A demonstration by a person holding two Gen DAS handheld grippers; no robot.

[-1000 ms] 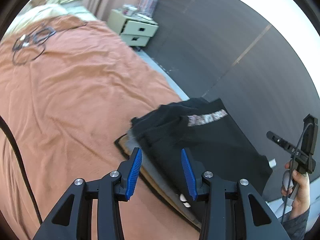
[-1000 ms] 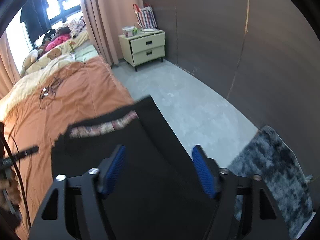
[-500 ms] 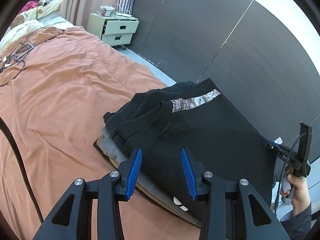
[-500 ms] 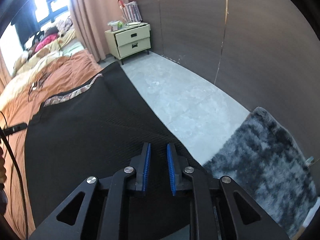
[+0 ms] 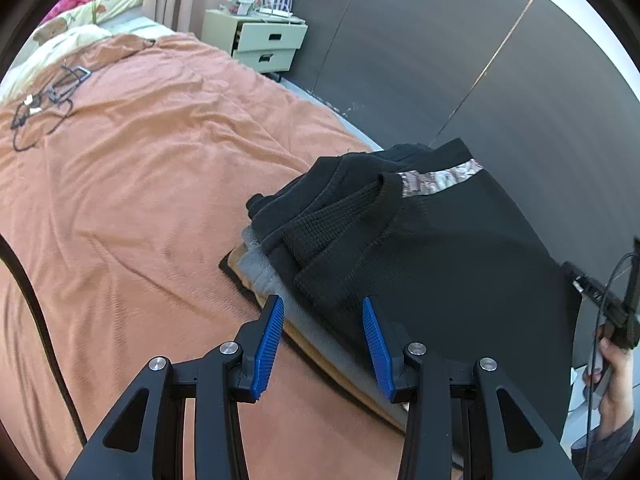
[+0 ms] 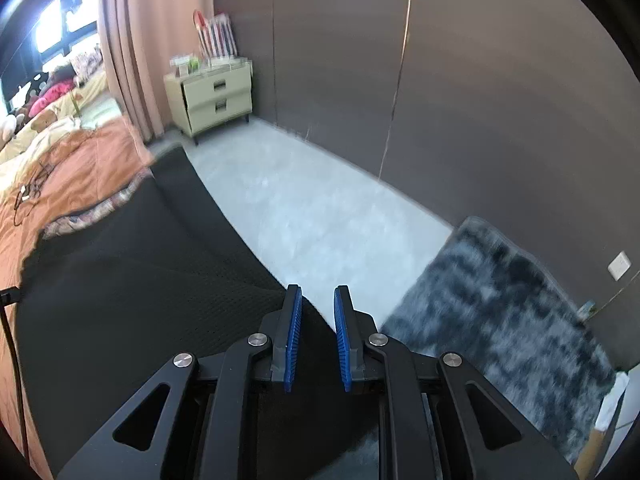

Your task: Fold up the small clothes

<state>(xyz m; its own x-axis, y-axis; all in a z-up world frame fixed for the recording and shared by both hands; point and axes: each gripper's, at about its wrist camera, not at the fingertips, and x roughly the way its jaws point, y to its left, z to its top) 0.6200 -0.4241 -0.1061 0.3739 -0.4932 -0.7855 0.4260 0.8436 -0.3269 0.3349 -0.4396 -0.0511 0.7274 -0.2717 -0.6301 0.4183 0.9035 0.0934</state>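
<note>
bed: orange bedspread [image 5: 152, 184], rumpled, a cable tangle [image 5: 44, 100] up near the pillows
garment: black top [image 5: 452, 256] draped over a folded stack [image 5: 280, 320] at the bed's edge
left gripper [image 5: 323, 344]: jaws apart, nothing gripped
right gripper [image 6: 316, 332]: jaws nearly together, pinching the top's hem
room: pale nightstand [image 6: 214, 96], grey floor [image 6: 312, 216], dark shaggy rug [image 6: 508, 320]

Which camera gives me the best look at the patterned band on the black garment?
The left wrist view: the patterned band is sharp and unobstructed at the black garment's far edge. The right wrist view shows the band blurred and foreshortened at the left of the frame.
</note>
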